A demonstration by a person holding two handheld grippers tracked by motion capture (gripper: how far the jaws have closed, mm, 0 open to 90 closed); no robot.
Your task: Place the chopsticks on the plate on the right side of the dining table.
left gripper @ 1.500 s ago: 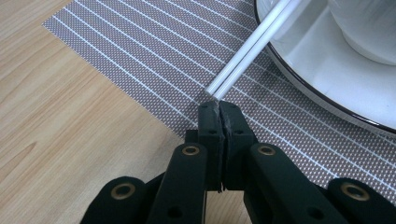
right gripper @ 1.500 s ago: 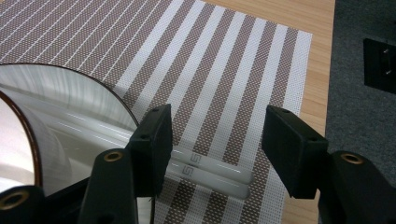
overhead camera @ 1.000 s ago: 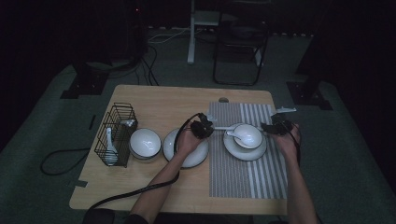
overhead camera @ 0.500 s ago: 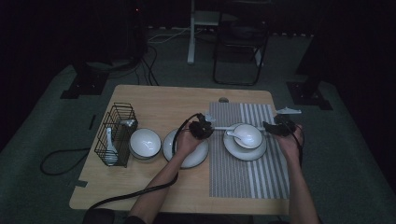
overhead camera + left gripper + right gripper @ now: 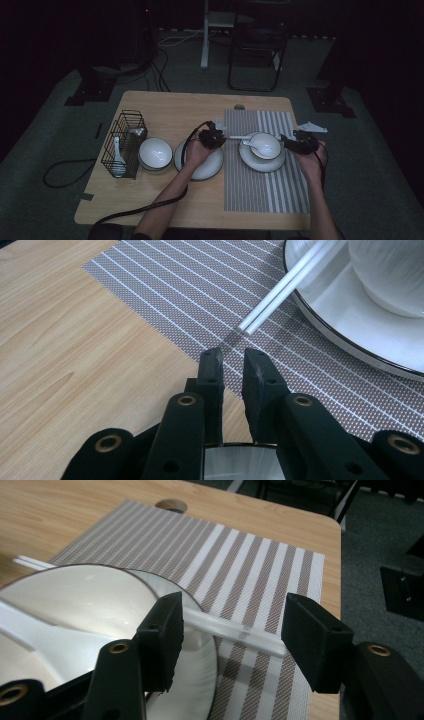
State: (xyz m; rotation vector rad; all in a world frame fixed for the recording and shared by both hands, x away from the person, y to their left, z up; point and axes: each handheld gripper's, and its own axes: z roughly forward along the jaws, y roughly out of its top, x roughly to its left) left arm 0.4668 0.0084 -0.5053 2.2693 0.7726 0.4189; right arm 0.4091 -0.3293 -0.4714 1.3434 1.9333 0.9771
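The left gripper [image 5: 234, 357] has just been opening a little; nothing is between its narrow jaws, so the chopsticks [image 5: 285, 287] are released onto the plate [image 5: 330, 315] rim. The right gripper [image 5: 232, 625] stands wide, empty.

Two plates [image 5: 199, 161], two bowls [image 5: 155, 151], two spoons [image 5: 117, 159], two chopsticks [image 5: 287, 284].

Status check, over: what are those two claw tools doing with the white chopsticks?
Left gripper just opened slightly, empty, off the chopsticks. Right gripper open, chopsticks between jaws, not pinched. Bowl and plate close alongside.
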